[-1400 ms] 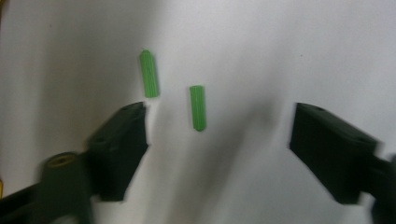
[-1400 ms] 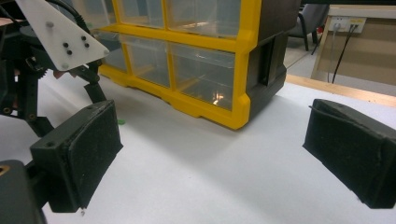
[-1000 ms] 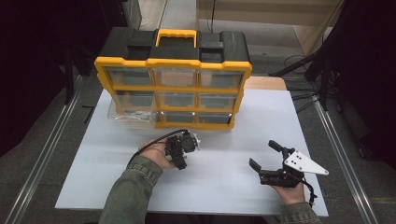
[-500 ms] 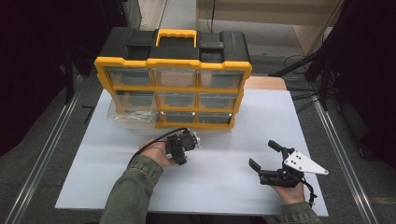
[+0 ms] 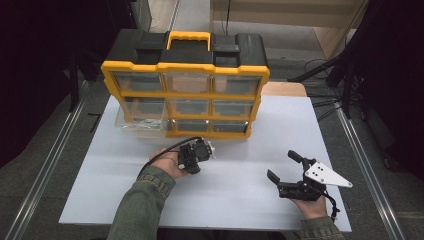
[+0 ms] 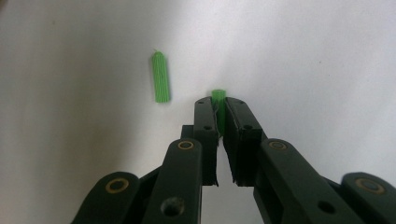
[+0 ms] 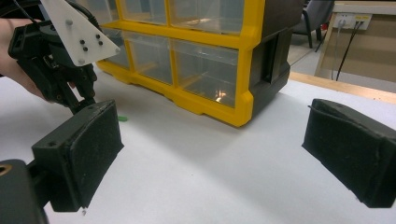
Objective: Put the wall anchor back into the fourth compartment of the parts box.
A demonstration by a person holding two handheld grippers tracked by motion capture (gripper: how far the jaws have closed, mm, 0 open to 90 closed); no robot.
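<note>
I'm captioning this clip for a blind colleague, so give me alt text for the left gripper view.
The left tongs, two black jaws rising from the bottom edge, have just been closing and now pinch a small ribbed green plastic wall plug whose end pokes out past the tips. A second ribbed green plastic plug lies loose to their left on the plain white tabletop.

Left hand-held gripper (image 6: 218, 105): jaws have just been closing and now pinch a green ribbed plug (image 6: 218, 96) at the tips, its end poking out past them. In the high view that hand-held gripper (image 5: 196, 156) sits at the same spot on the white surface (image 5: 240, 200) as before, so the closing is the only difference.
</note>
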